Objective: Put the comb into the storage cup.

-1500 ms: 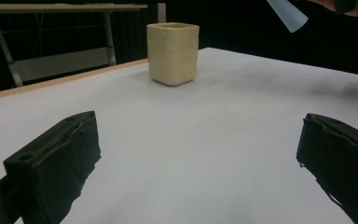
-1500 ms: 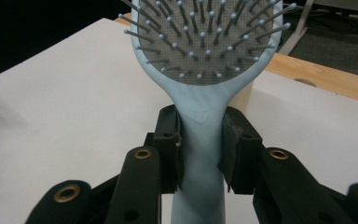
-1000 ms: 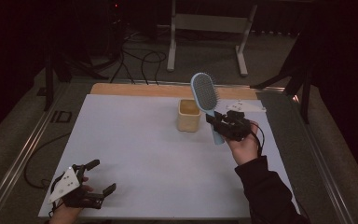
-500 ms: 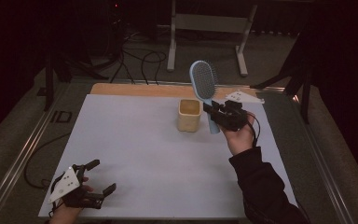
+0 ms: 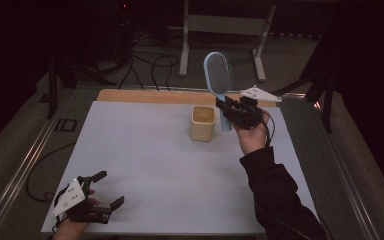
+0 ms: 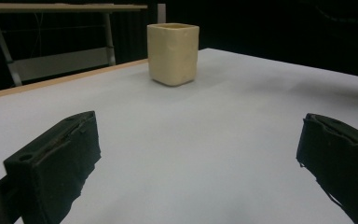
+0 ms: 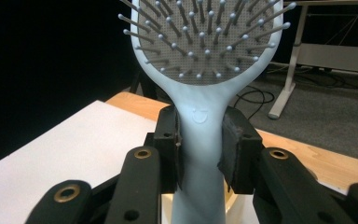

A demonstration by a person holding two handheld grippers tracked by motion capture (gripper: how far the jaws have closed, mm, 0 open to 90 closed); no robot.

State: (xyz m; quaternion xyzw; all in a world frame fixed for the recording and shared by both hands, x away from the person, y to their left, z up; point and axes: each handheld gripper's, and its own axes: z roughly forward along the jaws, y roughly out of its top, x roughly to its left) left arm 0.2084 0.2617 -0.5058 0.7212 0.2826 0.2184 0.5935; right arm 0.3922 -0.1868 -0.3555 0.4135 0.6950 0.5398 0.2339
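Left gripper (image 5: 94, 200) rests near the tabletop (image 5: 145, 150) front edge, jaws spread wide, empty. Cream cup (image 5: 202, 123), squarish, matte, stands far side, nothing in it yet. Right gripper (image 5: 230, 109) clamps the pale blue hairbrush (image 5: 219, 80) by its smooth plastic handle, upright beside the cup (ball-tipped bristles, oval head). Likely left: lowering it in.

Left tool (image 6: 196, 154) sitting wide open, low over the worktop (image 6: 223, 121)

Cream cup (image 6: 173, 53) stands upright further out, dead ahead, near the far wooden edge (image 6: 51, 83).
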